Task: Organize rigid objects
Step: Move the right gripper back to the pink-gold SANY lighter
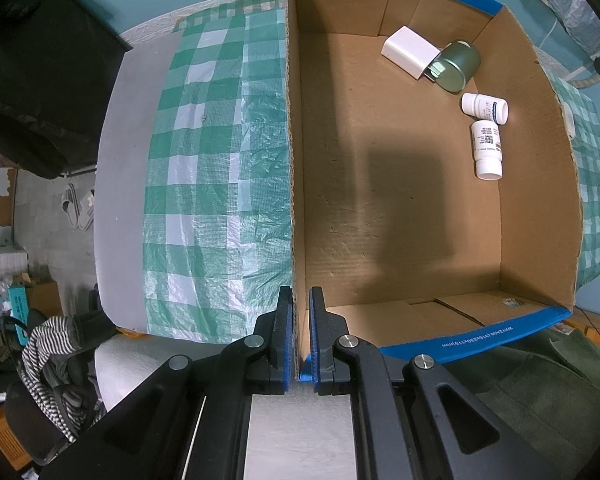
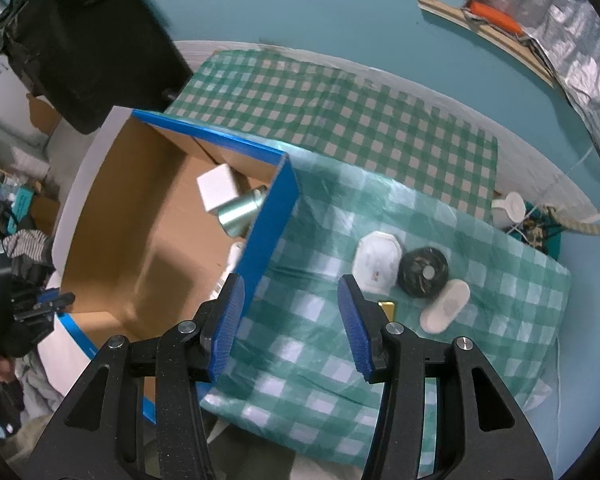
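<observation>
While the left hand-held gripper [image 1: 300, 332] pinched the box [image 1: 540, 184] wall at lower middle, the right hand-held gripper [image 2: 292, 320] was spread and empty. Right of it lay a small black disc [image 2: 423, 272], hard and light, best pinched across its edges.

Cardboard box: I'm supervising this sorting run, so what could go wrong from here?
The left gripper pinches only the thin wall of the cardboard box; a tug could bend it. The open right gripper hangs near the box's blue rim, so it may bump it. The green tin lies on its side and could roll.
</observation>
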The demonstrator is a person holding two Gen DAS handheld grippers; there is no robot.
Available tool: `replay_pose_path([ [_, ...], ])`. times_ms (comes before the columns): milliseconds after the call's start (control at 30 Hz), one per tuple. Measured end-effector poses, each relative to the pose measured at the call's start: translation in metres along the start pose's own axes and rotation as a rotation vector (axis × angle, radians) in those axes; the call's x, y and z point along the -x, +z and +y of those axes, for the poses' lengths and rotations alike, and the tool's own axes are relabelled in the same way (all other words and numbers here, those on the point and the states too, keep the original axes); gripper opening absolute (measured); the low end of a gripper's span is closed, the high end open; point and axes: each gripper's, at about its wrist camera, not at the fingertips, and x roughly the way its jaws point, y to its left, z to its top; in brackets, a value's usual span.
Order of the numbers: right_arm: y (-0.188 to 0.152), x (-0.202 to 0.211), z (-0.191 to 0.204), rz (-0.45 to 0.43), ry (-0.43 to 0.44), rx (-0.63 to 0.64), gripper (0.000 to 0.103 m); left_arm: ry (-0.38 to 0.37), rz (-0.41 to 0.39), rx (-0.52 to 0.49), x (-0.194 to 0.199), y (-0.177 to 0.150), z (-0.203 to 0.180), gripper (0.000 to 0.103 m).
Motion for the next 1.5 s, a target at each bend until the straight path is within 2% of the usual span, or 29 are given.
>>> replay_pose_path([
  [267,-0.018,-0.012,-0.032,0.022,-0.021,-0.062,0.049,0.001,0.0,-0.001,0.0,0.0,0.0,0.007],
  [533,-0.04,-0.044,-0.072,0.062,-0.032,-0.139,0.049,0.0,-0.001,-0.002,0.001,0.001,-0.001,0.007],
  [1033,-0.06,-0.106,-0.093,0.155,-0.041,-0.144,0.049,0.001,-0.002,-0.005,0.003,0.002,-0.002,0.007],
  [1267,-0.063,-0.122,-0.096,0.175,-0.056,-0.145,0.038,0.0,-0.003,-0.004,0.002,0.002,-0.002,0.007],
  [1367,-0.064,-0.126,-0.096,0.184,-0.057,-0.149,0.03,-0.003,-0.002,-0.001,0.002,0.002,-0.002,0.007],
  [1500,-0.064,-0.129,-0.094,0.186,-0.064,-0.14,0.027,-0.003,-0.002,-0.001,0.002,0.001,-0.002,0.007],
])
